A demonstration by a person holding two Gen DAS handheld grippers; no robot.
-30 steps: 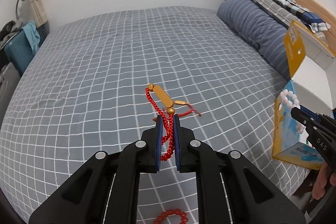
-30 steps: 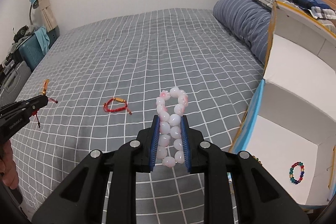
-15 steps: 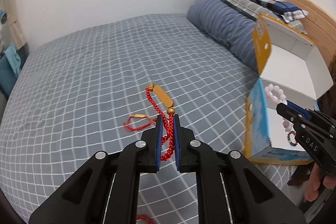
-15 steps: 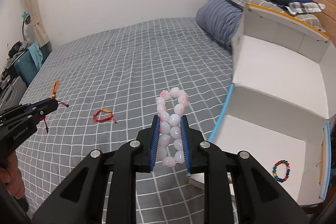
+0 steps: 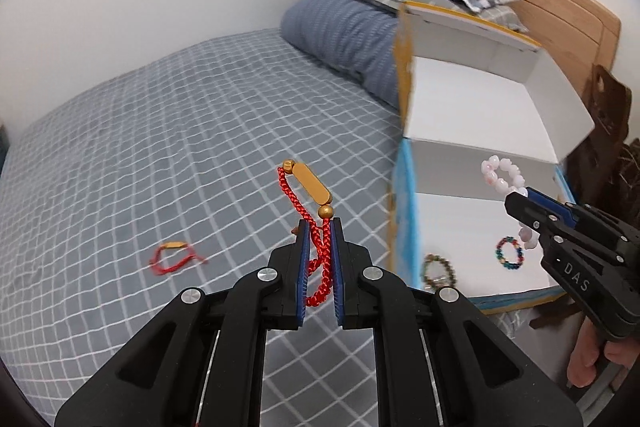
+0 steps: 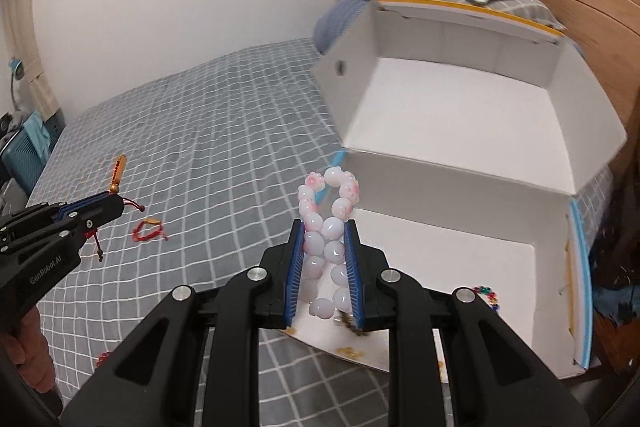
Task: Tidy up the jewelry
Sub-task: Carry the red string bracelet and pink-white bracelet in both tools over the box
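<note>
- Presently, the left gripper (image 5: 319,247) is clamped on a red cord bracelet (image 5: 316,227); its gold bar stands above the tips and the cord's tail hangs down between the blue pads.
- The right gripper (image 6: 323,259) is clamped on a pink-white bead bracelet (image 6: 326,223), the loop squeezed flat between its jaws and rising clear of the tips.
- The open white box (image 6: 440,267) lies ahead and to the right of the right gripper, lid tilted back. From the left gripper it sits off to the right, with the right gripper poised over its floor.
- Inside the box: a multicoloured bead bracelet (image 5: 509,253) and a darker beaded bracelet (image 5: 439,269) near the front wall; the latter is blurred, so its make is uncertain.
- A second red cord bracelet (image 5: 174,259) lies on the checked bedspread (image 5: 160,147), ahead and left of the left gripper, not yet collected.
- Step in hand, by my judgement: carrying both held pieces to the box for deposit.
- Next move calls for lowering the right gripper inside the walls and releasing clear of the pieces already there, then bringing the left gripper across the near wall to do likewise.
</note>
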